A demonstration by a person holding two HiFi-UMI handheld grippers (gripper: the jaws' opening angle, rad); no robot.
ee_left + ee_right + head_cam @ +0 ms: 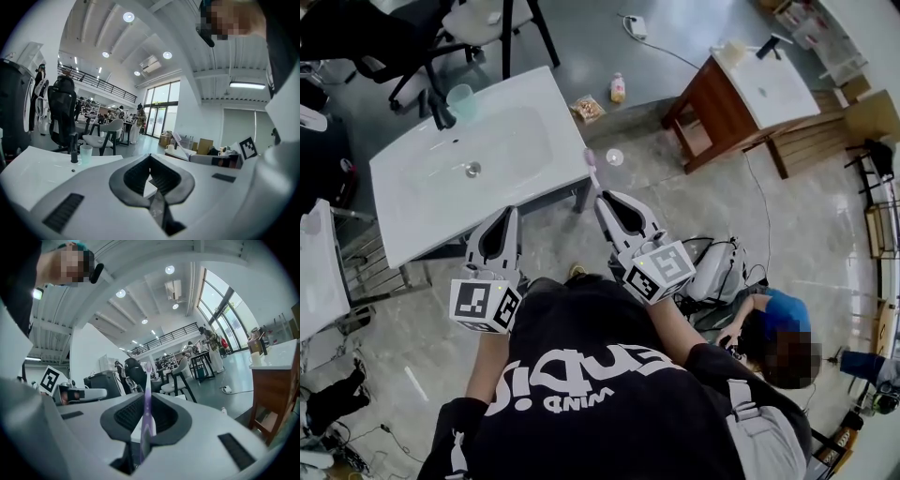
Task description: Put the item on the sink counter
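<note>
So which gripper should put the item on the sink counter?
Right: the right gripper holds the toothbrush near the sink counter; the left gripper is shut and empty.

A big open-plan office or lab hall, shown by round ceiling lights (128, 17), a railed mezzanine (96, 83), office chairs (61, 110), tall glazed doors (159, 110) and free-standing sink units (412, 202) on a grey floor (694, 216)

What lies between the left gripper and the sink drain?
Only bare white sink counter, seen in the head view, separates the left gripper from the drain.
</note>
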